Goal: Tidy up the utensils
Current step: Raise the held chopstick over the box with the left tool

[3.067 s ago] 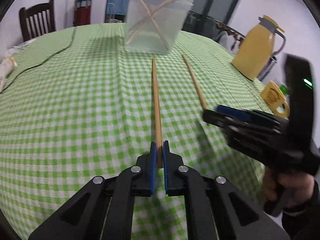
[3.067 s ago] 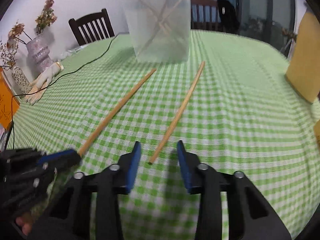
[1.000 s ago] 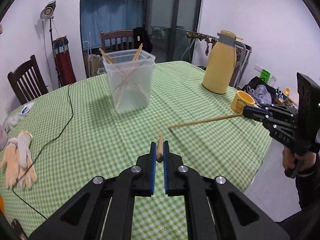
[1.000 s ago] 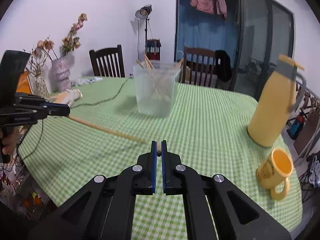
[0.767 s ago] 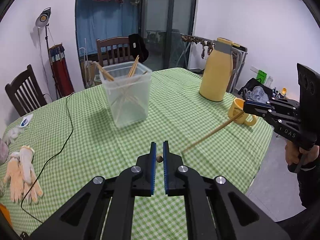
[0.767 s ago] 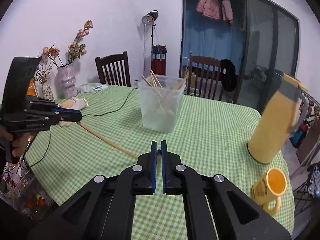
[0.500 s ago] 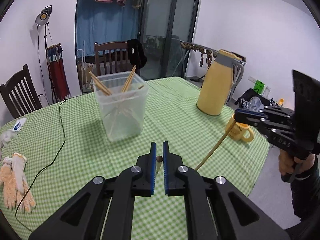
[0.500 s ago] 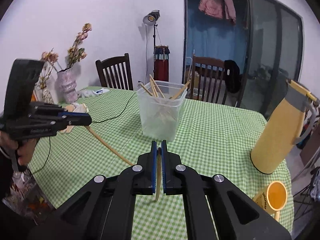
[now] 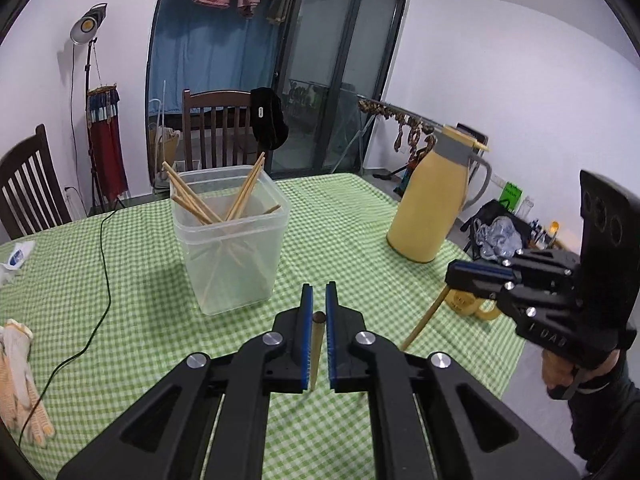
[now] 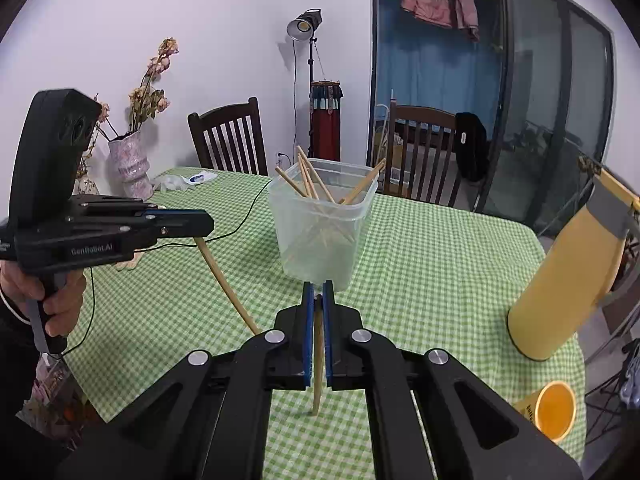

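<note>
1. Left wrist view: the round table (image 9: 360, 216) under its green checked cloth fills the middle of what you see, with two dark wooden chairs at its far side.
2. The yellow thermos jug (image 9: 434, 200) stands at the table's right edge; in the right wrist view it leans in from the right (image 10: 568, 276).
3. The clear plastic container (image 9: 230, 248) sits near the table's middle, just beyond your grippers, with several chopsticks standing crossed inside it.
4. Your left gripper (image 9: 316, 320) is pinching one chopstick (image 9: 316, 352), which hangs point-down between the blue pads above the cloth, short of the container.
5. Your right gripper (image 10: 316, 304) is pressed shut on a second chopstick (image 10: 318, 368), also hanging steeply down, just on the near side of the container (image 10: 320, 228).
6. Each gripper shows in the other's view, at the same level and well apart: the right one (image 9: 464, 276) at the right, the left one (image 10: 200, 222) at the left.
7. A yellow mug (image 10: 554, 410) stands at the near right edge of the table.
8. A pair of work gloves (image 9: 20, 380) lies at the left edge beside a thin black cable.
</note>
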Available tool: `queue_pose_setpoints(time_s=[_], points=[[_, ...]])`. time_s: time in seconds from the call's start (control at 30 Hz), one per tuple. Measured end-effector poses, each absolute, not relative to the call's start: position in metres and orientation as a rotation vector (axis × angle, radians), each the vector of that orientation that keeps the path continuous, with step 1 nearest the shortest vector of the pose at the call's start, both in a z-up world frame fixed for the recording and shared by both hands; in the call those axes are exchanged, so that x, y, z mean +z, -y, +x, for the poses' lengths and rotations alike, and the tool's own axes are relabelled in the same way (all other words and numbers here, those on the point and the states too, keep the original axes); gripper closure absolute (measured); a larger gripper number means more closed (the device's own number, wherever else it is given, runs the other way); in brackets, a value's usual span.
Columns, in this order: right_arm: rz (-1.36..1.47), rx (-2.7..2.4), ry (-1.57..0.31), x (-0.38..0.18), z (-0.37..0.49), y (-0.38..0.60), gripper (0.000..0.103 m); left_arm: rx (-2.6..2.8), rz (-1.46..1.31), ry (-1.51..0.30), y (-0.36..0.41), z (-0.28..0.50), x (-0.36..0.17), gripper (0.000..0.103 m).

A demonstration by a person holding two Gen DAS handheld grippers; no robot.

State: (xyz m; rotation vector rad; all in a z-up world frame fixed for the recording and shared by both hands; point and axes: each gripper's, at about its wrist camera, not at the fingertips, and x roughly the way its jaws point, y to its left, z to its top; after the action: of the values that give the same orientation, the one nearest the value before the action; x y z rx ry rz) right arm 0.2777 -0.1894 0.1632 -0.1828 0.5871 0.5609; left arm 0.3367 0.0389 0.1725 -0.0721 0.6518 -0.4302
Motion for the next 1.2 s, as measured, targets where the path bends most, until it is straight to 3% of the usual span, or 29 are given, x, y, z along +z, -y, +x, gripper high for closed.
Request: queue_pose_setpoints(time_s=[0.23,0.4,0.57,0.73,0.9,1.2], points=[[-0.208,0.563,-0.493,0.205,0.287,0.182,0.099,-0.437,-0.101,-0.546,-0.057,0.343,0.227,0.100],[-0.219,0.550,-0.356,0.276,0.306,0.173,0.099,-0.440,-0.084,-0.436,-0.066,0.356,0.300,0.100],[-0.131,0.573,-0.283,0.342,0.346,0.171,0.099,-0.396,-0.156,-0.349,-0.084,0.395,0.363,0.100],[-0.022,0.587,-0.261,0.373,0.397,0.163,0.099,-0.372,-0.209,-0.326,-0.095,0.446,0.389,0.100],[0.081,0.595,-0.333,0.345,0.453,0.146,0.099,-0.354,-0.340,-0.364,-0.121,0.503,0.362,0.100],[0.194,0.547,-0.615,0.211,0.533,0.114,0.099,-0.339,-0.677,-0.615,-0.177,0.578,0.185,0.100]])
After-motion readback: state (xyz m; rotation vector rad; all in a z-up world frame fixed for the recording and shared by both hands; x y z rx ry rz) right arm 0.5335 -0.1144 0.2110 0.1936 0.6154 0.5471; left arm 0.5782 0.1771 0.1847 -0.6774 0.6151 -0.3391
